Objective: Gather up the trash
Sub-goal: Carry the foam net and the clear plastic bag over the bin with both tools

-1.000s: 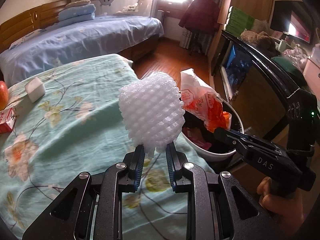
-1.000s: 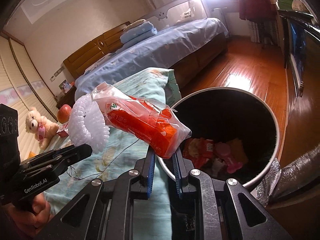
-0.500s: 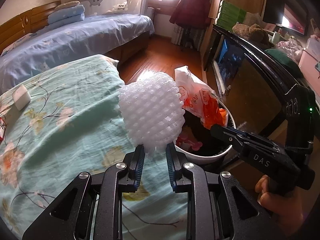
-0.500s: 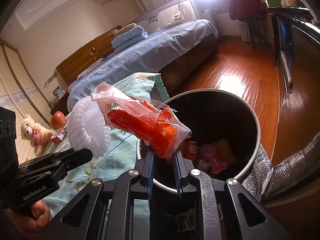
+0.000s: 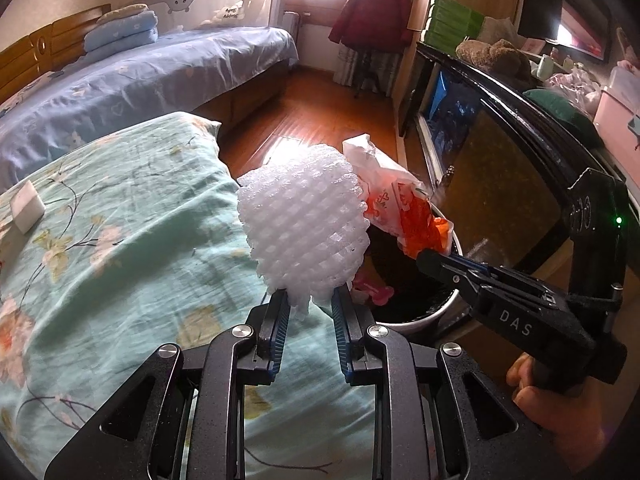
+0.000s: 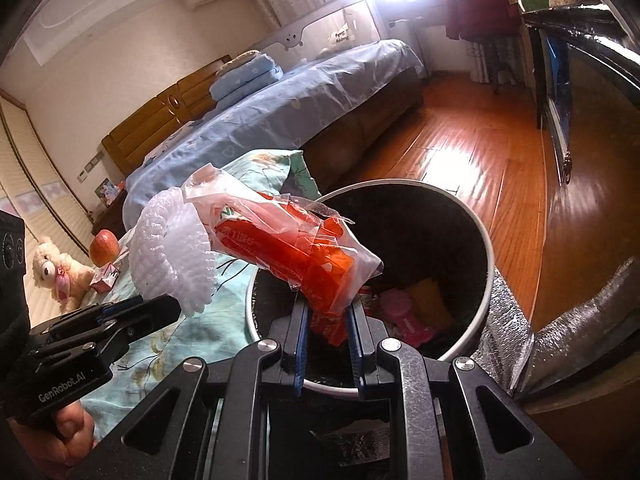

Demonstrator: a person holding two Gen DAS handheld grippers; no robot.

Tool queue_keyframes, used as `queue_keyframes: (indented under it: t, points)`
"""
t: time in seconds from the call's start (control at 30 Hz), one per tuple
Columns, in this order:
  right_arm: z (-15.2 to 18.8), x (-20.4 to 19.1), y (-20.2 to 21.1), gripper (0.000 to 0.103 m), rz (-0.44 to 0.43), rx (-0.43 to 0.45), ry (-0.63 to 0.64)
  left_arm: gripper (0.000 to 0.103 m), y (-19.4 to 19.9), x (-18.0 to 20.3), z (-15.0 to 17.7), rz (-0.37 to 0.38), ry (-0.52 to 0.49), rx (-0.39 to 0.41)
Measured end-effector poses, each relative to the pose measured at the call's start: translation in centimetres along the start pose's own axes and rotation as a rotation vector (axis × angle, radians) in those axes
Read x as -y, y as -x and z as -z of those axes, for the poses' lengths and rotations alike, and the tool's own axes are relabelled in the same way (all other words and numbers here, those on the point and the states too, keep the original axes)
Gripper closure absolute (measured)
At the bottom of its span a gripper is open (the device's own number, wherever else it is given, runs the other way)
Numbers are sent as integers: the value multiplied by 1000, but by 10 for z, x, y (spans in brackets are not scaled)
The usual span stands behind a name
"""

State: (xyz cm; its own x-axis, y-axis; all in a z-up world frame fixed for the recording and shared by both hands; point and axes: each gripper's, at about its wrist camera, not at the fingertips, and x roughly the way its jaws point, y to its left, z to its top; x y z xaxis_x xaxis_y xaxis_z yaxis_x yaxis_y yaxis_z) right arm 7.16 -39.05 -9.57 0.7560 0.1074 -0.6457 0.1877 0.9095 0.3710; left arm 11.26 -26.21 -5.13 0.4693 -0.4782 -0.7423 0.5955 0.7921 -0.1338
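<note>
At far left a plush bear [image 6: 52, 270], an apple [image 6: 104, 247] and a small red carton [image 6: 105, 281] lie on the teal floral bedspread [image 5: 120, 264]; a white block [image 5: 27, 207] sits there too; behind stands a blue-sheeted bed [image 5: 140, 84] with a wooden headboard [image 6: 160, 120]. The left gripper [image 5: 307, 300] is pinched on the lower end of a white foam net [image 5: 306, 228], held above the bedspread's edge; the right gripper [image 6: 327, 312] is clamped tight on an orange plastic wrapper [image 6: 296, 252] above the open trash bin [image 6: 486, 248], which holds pink and yellow scraps; rightward, sunlit wooden floor [image 6: 480, 152] and a dark cabinet [image 5: 500, 152].
</note>
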Motion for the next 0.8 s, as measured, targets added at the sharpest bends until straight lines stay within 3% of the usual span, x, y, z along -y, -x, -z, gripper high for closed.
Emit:
queue_keyframes:
  t: [0.8]
  points:
    - [-9, 17, -6, 85, 34, -1, -28, 83, -24, 12, -11, 8, -13, -29]
